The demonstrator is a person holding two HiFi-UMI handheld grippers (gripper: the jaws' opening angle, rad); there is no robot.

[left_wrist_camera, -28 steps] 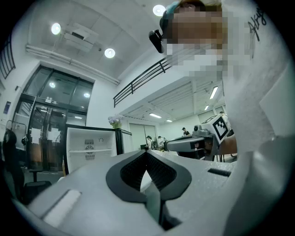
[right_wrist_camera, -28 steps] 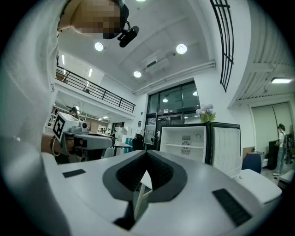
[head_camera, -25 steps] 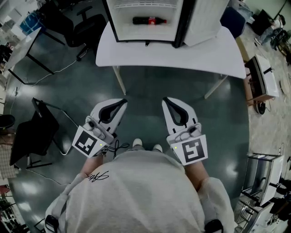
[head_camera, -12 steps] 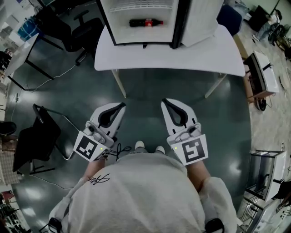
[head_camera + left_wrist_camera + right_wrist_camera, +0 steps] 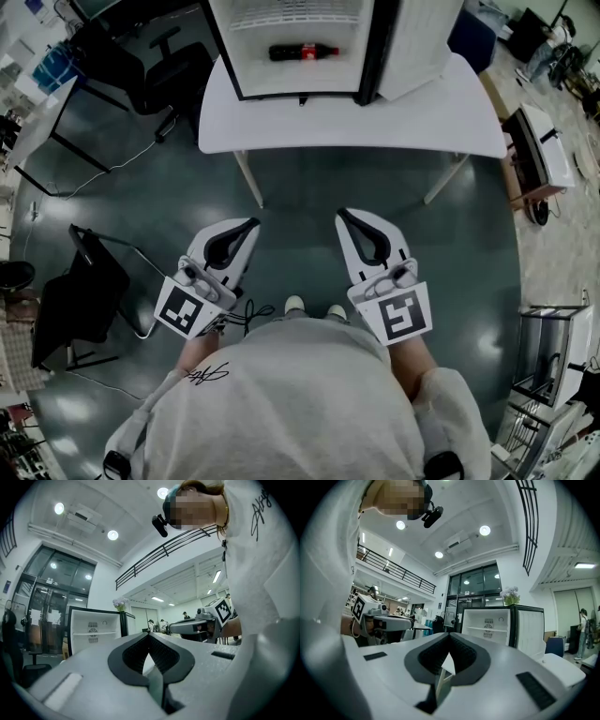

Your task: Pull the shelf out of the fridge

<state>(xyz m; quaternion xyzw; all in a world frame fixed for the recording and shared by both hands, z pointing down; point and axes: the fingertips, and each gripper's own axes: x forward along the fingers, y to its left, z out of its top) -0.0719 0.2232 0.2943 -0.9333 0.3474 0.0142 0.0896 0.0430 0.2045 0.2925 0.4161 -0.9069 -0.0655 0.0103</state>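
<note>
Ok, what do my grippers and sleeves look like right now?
The left gripper and right gripper are white tapered shells, each with a black ribbed lining round a teardrop opening. Each has a rear cube with a black-and-white square marker: left cube, right cube. A thin black cable trails from the left one. The sleeves are light grey.
</note>
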